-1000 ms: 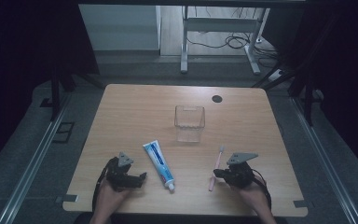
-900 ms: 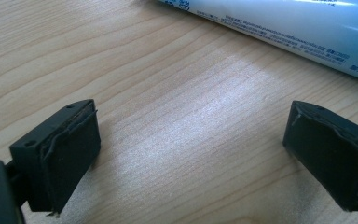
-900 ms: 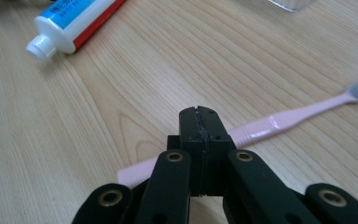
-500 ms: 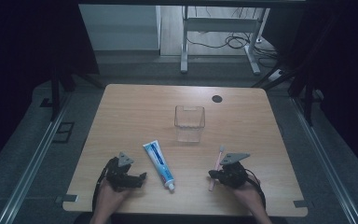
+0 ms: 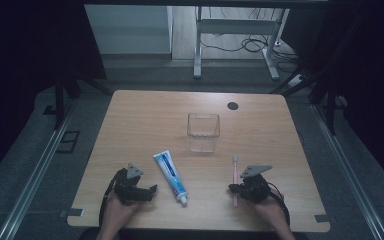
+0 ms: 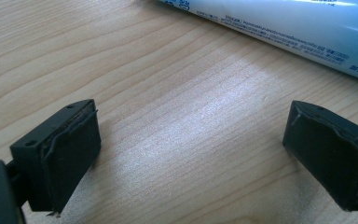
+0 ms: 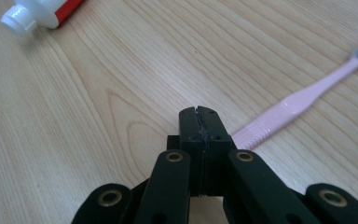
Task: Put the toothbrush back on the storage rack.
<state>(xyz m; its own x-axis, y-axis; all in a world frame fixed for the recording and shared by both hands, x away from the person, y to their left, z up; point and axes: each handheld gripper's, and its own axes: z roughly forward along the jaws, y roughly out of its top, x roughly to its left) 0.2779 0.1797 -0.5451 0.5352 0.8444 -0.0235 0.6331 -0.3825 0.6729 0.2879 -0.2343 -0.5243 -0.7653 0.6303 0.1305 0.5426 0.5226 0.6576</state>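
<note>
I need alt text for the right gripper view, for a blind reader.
The right gripper hovers with jaws pressed together over a wooden table, and a pink toothbrush passes behind the jaws. A toothpaste tube's white cap lies at upper left.

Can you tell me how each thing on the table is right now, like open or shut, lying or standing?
Left hand-held gripper: open, nothing between its jaws.
Right hand-held gripper: shut, empty, beside the toothbrush.
Toothpaste tube: lying flat, cap on.
Toothbrush: lying flat, not gripped.
Clear cup: upright, looks empty.

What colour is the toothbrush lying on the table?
The toothbrush is pale pink. It shows best in the right gripper view, beside the shut fingers.
</note>
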